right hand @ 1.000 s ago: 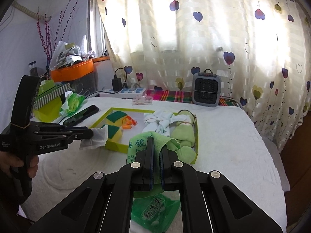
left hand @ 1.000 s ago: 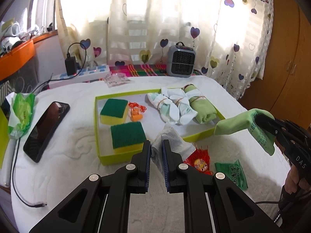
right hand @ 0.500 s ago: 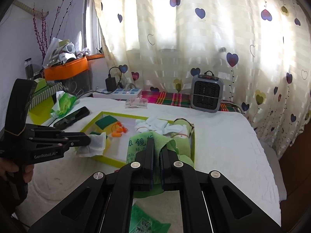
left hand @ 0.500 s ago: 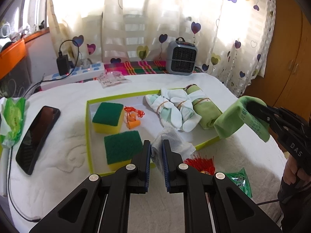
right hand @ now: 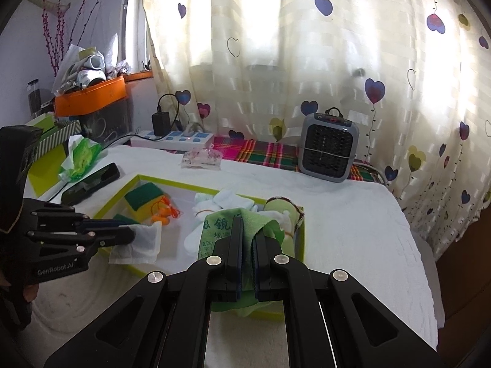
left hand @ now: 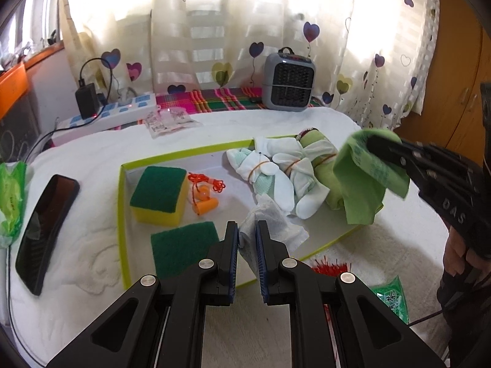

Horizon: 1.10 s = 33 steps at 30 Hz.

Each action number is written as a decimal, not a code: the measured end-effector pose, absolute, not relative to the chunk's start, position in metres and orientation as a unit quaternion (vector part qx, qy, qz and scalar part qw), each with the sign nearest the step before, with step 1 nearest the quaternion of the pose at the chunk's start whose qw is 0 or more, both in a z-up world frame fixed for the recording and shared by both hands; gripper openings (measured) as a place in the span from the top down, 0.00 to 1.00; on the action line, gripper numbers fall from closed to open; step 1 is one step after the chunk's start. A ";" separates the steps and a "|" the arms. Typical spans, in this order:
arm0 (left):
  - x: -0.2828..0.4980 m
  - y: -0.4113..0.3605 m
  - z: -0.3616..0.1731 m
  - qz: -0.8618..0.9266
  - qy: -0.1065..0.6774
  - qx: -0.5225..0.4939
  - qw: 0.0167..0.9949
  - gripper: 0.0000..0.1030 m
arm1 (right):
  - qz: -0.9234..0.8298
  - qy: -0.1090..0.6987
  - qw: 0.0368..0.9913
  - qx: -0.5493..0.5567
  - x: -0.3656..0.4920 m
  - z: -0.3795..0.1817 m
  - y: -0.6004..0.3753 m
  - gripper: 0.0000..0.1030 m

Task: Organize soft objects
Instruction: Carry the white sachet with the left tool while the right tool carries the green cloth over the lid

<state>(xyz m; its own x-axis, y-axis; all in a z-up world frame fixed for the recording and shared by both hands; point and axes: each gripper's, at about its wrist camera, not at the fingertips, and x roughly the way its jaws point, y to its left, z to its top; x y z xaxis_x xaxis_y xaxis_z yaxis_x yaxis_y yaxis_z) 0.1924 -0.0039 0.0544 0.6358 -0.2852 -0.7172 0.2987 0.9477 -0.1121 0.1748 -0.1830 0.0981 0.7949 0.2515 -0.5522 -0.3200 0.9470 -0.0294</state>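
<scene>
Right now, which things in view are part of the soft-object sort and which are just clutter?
In the job:
- white wipe in left tongs
- green cloth in right tongs
- tray
- bundled socks
- sponges

Lying about:
- phone
- heater
- power strip
- green packet

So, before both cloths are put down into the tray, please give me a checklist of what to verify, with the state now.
1. Left gripper shut on white wipe: ok.
2. Right gripper shut on green cloth: ok.
3. Both cloths over the green tray: ok.
4. Bare tray floor under the wipe: ok.
5. Green cloth clear of the rolled socks: cannot tell.
6. Phone outside the tray: ok.
</scene>
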 end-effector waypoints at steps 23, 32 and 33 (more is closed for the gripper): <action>0.223 -0.020 0.029 -0.156 0.424 0.024 0.892 0.89 | 0.166 0.250 0.953 -0.046 0.222 0.111 -0.175 0.95; 0.228 -0.018 0.025 -0.150 0.428 0.021 0.891 0.89 | 0.172 0.294 0.938 -0.065 0.227 0.086 -0.168 0.95; 0.228 -0.018 0.025 -0.149 0.429 0.021 0.891 0.89 | 0.174 0.300 0.936 -0.068 0.227 0.084 -0.167 0.95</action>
<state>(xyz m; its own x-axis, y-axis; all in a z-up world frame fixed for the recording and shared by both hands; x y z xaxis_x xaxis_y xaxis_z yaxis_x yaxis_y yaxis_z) 0.2283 -0.0177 0.0249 0.5874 -0.2482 -0.7703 0.2835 0.9546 -0.0913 0.2271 -0.1674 0.0839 0.7596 0.2859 -0.5842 -0.3671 0.9299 -0.0223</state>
